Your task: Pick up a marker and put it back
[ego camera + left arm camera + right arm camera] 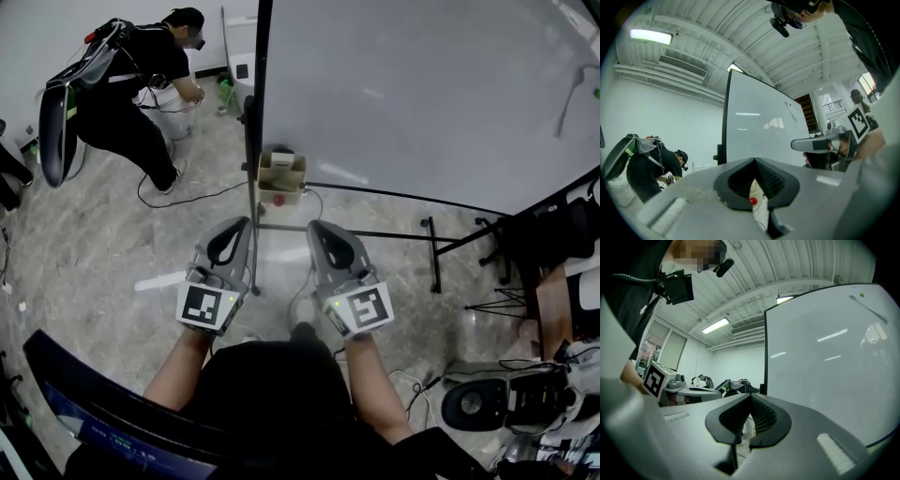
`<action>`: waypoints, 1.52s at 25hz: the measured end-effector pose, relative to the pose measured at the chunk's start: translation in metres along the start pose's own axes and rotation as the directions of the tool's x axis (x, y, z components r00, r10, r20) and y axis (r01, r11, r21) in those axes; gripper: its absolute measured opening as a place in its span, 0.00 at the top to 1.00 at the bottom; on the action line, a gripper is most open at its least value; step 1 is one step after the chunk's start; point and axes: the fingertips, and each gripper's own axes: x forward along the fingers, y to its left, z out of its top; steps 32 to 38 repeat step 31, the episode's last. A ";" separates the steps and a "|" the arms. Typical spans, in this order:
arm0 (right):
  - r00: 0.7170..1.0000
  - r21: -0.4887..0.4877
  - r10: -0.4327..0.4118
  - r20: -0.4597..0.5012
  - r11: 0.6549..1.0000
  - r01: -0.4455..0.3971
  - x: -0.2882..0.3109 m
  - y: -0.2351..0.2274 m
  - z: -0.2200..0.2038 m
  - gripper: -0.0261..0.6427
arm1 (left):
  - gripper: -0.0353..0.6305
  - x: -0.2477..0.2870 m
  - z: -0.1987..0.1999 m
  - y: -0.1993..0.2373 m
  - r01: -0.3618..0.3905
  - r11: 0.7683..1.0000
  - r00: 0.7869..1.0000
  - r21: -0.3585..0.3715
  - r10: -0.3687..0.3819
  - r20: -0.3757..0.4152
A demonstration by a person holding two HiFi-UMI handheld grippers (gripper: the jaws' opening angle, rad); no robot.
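The left gripper and right gripper were held side by side before the whiteboard. The jaws of each were pressed together, nothing gripped.

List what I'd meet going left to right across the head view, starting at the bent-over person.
Person in black → left tool → cardboard box → right tool → round black device on the floor.
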 end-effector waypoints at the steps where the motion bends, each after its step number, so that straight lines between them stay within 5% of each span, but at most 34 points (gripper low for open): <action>1: 1.000 -0.002 0.001 0.001 1.000 -0.001 0.001 0.000 -0.001 0.95 | 0.94 0.000 0.000 0.000 0.000 1.000 1.000 0.000 0.000 -0.001; 38: 1.000 0.004 -0.004 -0.017 1.000 0.004 0.015 -0.020 -0.007 0.95 | 0.94 0.026 -0.007 0.003 0.014 1.000 1.000 -0.003 -0.014 -0.019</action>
